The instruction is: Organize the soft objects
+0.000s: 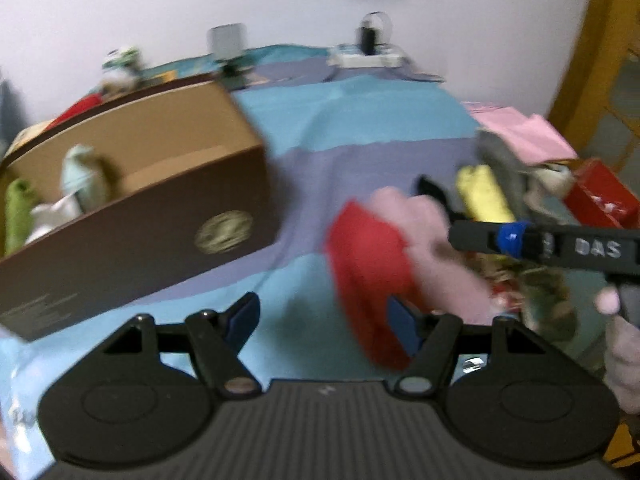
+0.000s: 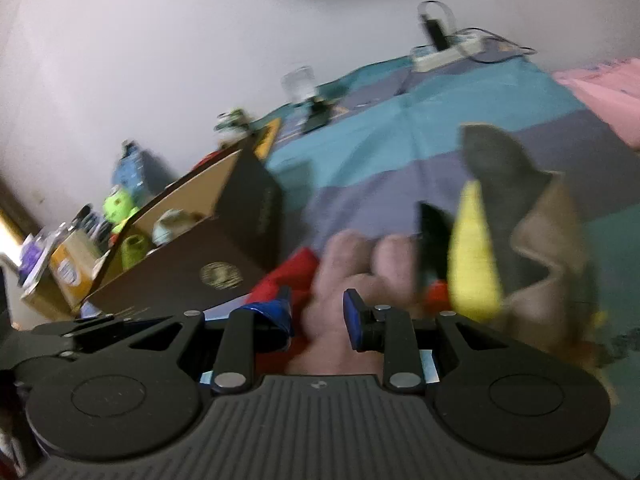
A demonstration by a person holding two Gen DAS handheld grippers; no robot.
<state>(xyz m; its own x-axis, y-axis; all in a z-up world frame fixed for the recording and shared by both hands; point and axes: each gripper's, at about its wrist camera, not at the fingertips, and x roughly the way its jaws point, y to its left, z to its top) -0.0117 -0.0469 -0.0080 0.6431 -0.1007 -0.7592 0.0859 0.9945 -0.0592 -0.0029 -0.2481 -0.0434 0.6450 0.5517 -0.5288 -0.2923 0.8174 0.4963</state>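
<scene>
Both views are motion-blurred. A pink and red soft toy [image 1: 384, 256] lies on the striped blue bedspread [image 1: 360, 120], just ahead of my left gripper [image 1: 324, 320], which is open and empty. The same toy fills the gap of my right gripper [image 2: 316, 312], whose fingers stand open around it. The right gripper's body [image 1: 560, 244] shows at the right of the left wrist view. A brown cardboard box [image 1: 160, 208] at the left holds several soft toys, one green [image 1: 18, 216] and one pale [image 1: 80, 172]. A yellow toy [image 2: 476, 252] and a grey one [image 2: 500, 168] lie to the right.
A red box [image 1: 604, 196] and pink cloth [image 1: 524, 132] lie at the far right. A power strip [image 1: 368, 58] and a clear cup [image 1: 226, 40] stand at the back by the white wall. More clutter [image 2: 68, 264] sits left of the box.
</scene>
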